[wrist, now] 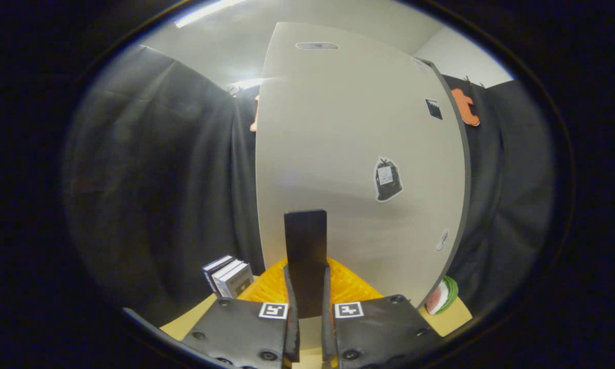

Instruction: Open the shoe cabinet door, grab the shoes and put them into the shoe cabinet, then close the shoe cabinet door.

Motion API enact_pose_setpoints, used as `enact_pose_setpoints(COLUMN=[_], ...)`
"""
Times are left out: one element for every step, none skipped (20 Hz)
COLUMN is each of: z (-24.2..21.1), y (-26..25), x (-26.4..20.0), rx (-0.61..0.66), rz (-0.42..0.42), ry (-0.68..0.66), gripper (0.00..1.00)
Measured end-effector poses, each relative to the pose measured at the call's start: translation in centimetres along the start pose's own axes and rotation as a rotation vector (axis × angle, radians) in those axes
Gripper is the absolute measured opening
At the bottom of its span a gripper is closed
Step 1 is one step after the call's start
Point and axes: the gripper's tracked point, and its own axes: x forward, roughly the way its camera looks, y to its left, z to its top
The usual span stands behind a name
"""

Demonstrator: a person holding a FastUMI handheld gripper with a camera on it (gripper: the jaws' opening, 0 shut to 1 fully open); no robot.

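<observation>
The white shoe cabinet door [348, 154] stands close ahead of me, with a few stickers on its face and its dark right edge showing. A dark flat handle [305, 238] sticks out from the lower part of the door toward me. My gripper [306, 289] is shut on this handle, one finger pressed against each side of it. No shoes can be seen from here.
A small stack of boxes [228, 277] stands on the tan surface [184, 320] left of the fingers, beside the door's left edge. A watermelon-slice toy [443, 294] lies at the door's lower right corner. Black cloth hangs on both sides.
</observation>
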Motion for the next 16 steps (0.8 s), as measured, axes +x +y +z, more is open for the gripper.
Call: enact_pose_setpoints(z=[0.1,0.2,0.4,0.1,0.1,0.3,0.4,0.6,0.7,0.5,0.3,0.3,0.4,0.4,0.2,0.2], y=[-0.3,-0.6,-1.0,-1.3,-1.7,-2.2,-2.7,-3.5,-4.3,-4.9,-5.7,-6.5,-7.2,-8.0,-8.8,-9.5], x=[-0.6,-1.2,-1.7,-2.2,-2.8,-3.9,-4.8,-5.9,-6.7,-7.4,-8.0,-8.4,-8.9,-9.5,-10.0,-10.3], rx=[-0.004,-0.009,-0.012,-0.015,-0.015,-0.014,-0.012,-0.012,-0.011,-0.010,-0.008,-0.007,-0.006,-0.005,-0.007,-0.009], rz=[0.019,0.036,0.048,0.058,0.063,0.068,0.070,0.070,0.068,0.062,0.053,0.043,0.032,0.019,0.005,-0.010], ry=[0.001,0.002,0.003,0.002,0.002,0.006,0.007,0.009,0.009,0.011,0.010,0.011,0.011,0.012,0.013,0.015], gripper=[0.19,0.19,0.19,0.19,0.19,0.19,0.19,0.19,0.19,0.18,0.18,0.18,0.18,0.18,0.18,0.17])
